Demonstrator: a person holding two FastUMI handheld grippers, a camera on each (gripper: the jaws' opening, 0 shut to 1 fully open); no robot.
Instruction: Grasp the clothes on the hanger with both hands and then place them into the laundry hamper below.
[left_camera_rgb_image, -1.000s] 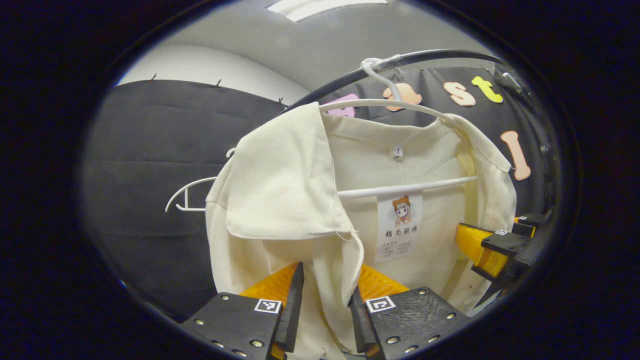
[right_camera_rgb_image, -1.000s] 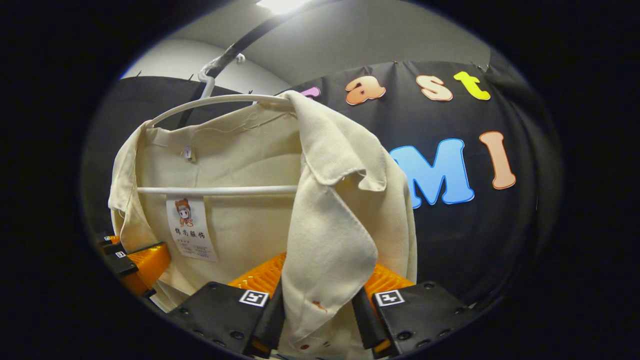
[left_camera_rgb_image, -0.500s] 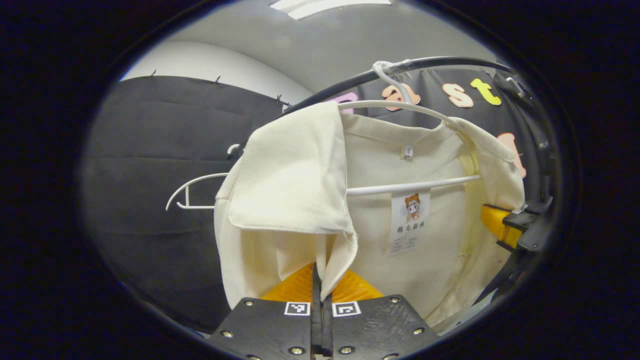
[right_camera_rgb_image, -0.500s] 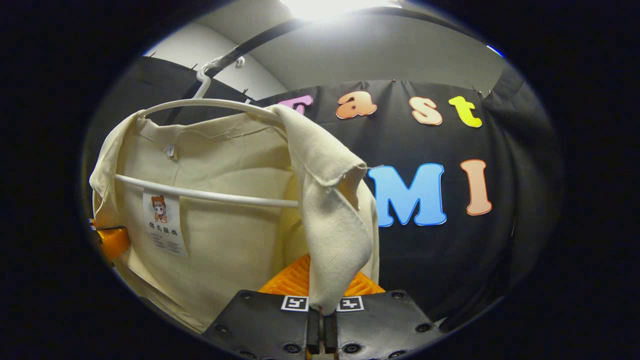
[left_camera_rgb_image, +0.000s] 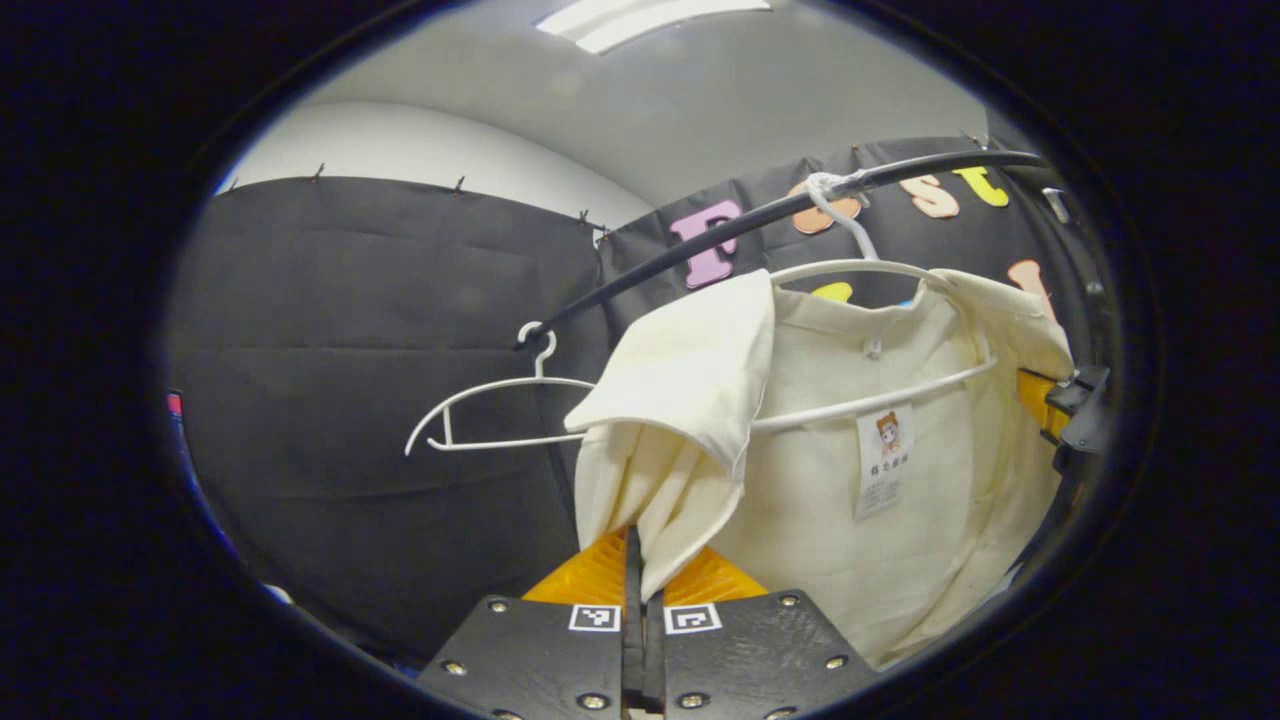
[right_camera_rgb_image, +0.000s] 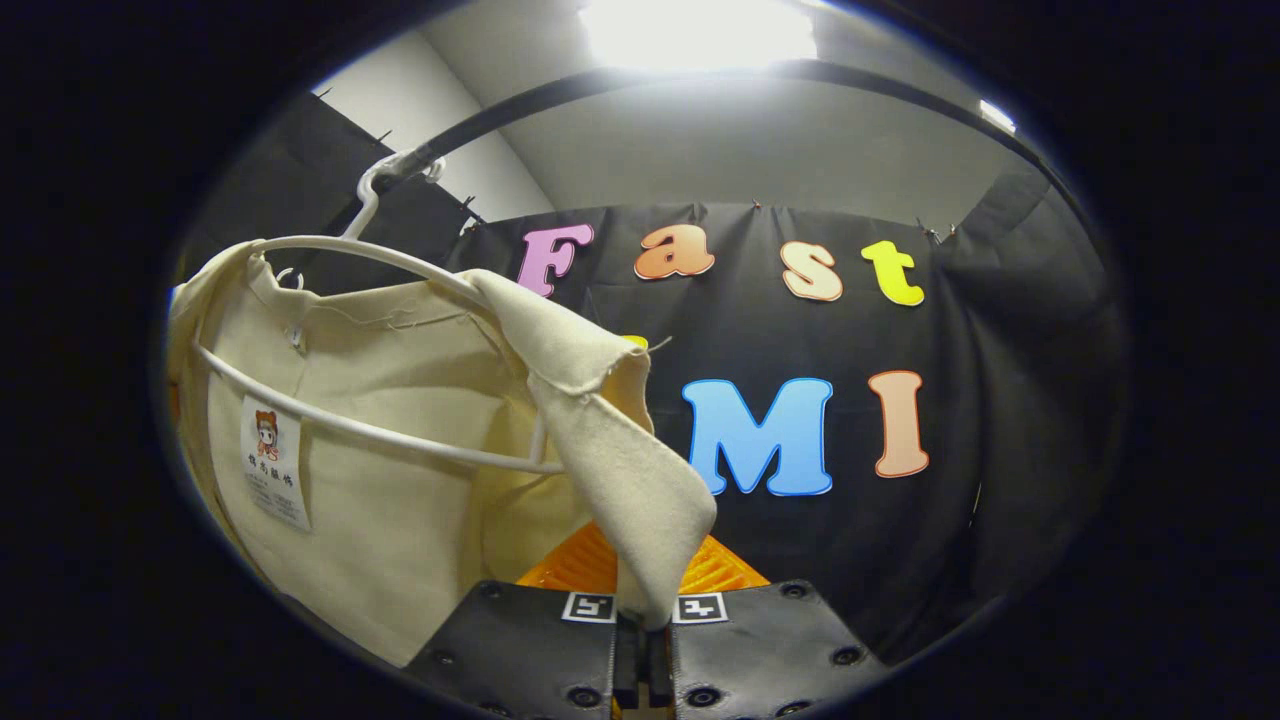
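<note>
The garment (left_camera_rgb_image: 830, 460) is a cream, plain-woven shirt or light jacket, open at the front, hanging on a white hanger (left_camera_rgb_image: 880, 270) whose hook loops over a black rail (left_camera_rgb_image: 700, 235) running across the top of the booth. In the left gripper view its inside back faces the camera: a small size tab sits at the neck, and a white printed label (left_camera_rgb_image: 882, 460) hangs just below the hanger's horizontal bar. The front panel on the near side folds outward into a broad flap (left_camera_rgb_image: 690, 370), and its lower edge narrows to a point that runs down into the left gripper (left_camera_rgb_image: 640, 590), whose two fingers are pressed together with the cloth pinched between them. A second, bare white hanger (left_camera_rgb_image: 490, 415) hangs from the same rail, just beside the garment and apart from it. At the far edge of that view the other gripper shows partly, against the shirt's opposite front edge. In the right gripper view the shirt (right_camera_rgb_image: 400, 450) fills the near side, its hanger (right_camera_rgb_image: 370, 260) tilted, with the bar slanting downward across the inside back and the label (right_camera_rgb_image: 272, 460) below it. The other front panel drapes off the hanger's shoulder as a narrow, slightly frayed flap (right_camera_rgb_image: 620, 470) and tapers down into the right gripper (right_camera_rgb_image: 640, 625), whose fingers are likewise clamped tight on the fabric's tip. The cloth looks matte and a little creased, pulled taut between hanger and each clamped tip. A bright ceiling light (right_camera_rgb_image: 700, 30) glares above the rail.
</note>
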